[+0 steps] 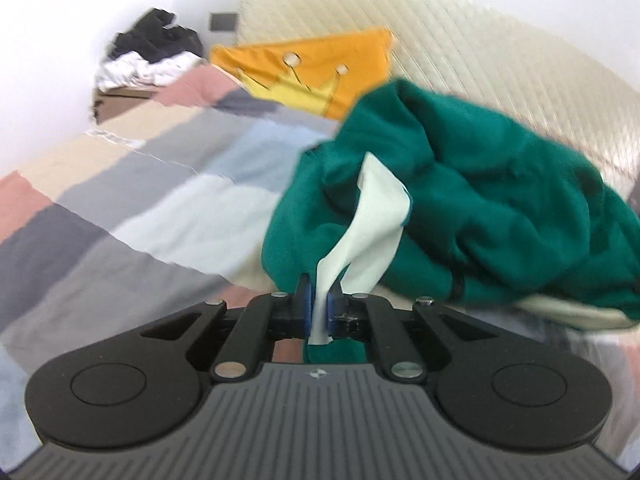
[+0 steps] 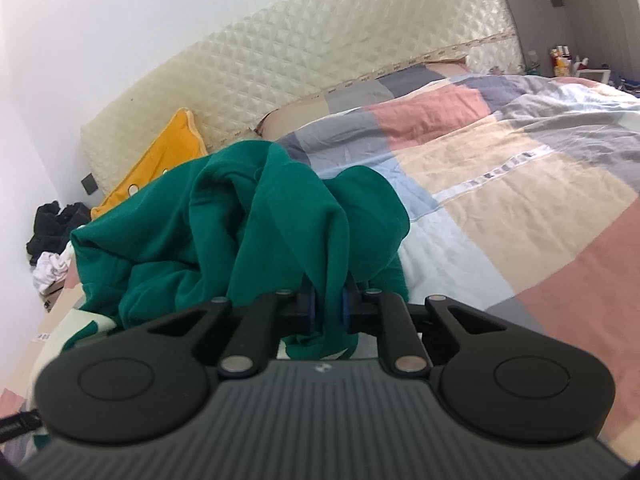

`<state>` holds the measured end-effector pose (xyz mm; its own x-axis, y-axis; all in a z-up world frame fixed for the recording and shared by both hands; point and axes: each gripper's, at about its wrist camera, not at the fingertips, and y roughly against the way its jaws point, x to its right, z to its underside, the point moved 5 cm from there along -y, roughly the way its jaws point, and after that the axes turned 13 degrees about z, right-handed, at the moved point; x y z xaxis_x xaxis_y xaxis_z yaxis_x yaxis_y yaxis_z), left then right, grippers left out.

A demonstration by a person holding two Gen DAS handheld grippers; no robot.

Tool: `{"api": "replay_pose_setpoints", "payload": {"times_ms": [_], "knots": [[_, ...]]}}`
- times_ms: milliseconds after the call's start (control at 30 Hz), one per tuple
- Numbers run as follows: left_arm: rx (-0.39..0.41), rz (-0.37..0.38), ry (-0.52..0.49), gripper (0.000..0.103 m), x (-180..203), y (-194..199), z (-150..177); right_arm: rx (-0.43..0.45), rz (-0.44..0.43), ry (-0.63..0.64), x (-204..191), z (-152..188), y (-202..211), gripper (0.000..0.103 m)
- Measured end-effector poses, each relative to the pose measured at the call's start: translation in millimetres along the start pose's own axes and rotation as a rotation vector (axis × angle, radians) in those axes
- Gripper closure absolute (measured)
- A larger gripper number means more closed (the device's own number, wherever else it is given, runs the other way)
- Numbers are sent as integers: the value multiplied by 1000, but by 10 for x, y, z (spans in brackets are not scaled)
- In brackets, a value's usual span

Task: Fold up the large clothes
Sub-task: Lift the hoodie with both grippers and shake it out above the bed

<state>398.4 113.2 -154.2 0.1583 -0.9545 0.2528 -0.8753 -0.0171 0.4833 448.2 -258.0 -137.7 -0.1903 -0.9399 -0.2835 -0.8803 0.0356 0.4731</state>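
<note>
Two claws, both clamped on the same garment. My left gripper [image 1: 319,314], low in the middle of its frame, has its jaws pinched nearly together on a pale white strip [image 1: 372,224] of the green garment [image 1: 480,200]; the strip runs up and to the right from the blue pads into the green bulk. My right gripper [image 2: 328,312], also low centre in its own frame, is closed on a thick fold of the same green cloth, with a bit of fabric hanging below the pads.

Outward from the claws, the garment is a crumpled heap, filling the right half of the left view and the left-centre of the right view, over the patchwork bedcover [image 2: 500,184]. Behind it leans an orange cushion [image 1: 320,68] against a quilted cream headboard [image 2: 320,60]. A dark-and-white clothes pile [image 1: 152,52] sits at upper left.

I judge this as the pick-up step: both grips taken, nothing spread yet. Next I need to raise and draw my hands apart so the cloth hangs open, then lay it flat on the cover.
</note>
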Motion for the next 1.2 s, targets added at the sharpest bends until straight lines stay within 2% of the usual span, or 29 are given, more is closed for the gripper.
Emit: {"api": "replay_pose_setpoints", "payload": {"times_ms": [200,367,567,700,800,900,1067,1200], "knots": [[122,-45,39,95,-262,459,-229,47,35,-12,129,-124,298,89],[232,-82,115,96,-575,968,-397,75,49,-5,230,-228,602,89],[375,-150,218,96,-1035,1647,-553,140,69,-24,531,-241,1209,89],[428,-189,298,96,-1364,2035,-591,167,100,-32,803,-188,1618,89],[423,-205,347,96,-1567,2167,-598,136,130,-63,977,-178,1690,89],[396,-245,334,96,-1653,2120,-580,93,150,-72,1039,-171,1582,89],[277,-318,301,96,-1795,1679,-534,27,213,-72,1146,-192,1254,89],[180,-360,273,96,-1935,1179,-514,-64,270,-60,1268,-104,855,88]]}}
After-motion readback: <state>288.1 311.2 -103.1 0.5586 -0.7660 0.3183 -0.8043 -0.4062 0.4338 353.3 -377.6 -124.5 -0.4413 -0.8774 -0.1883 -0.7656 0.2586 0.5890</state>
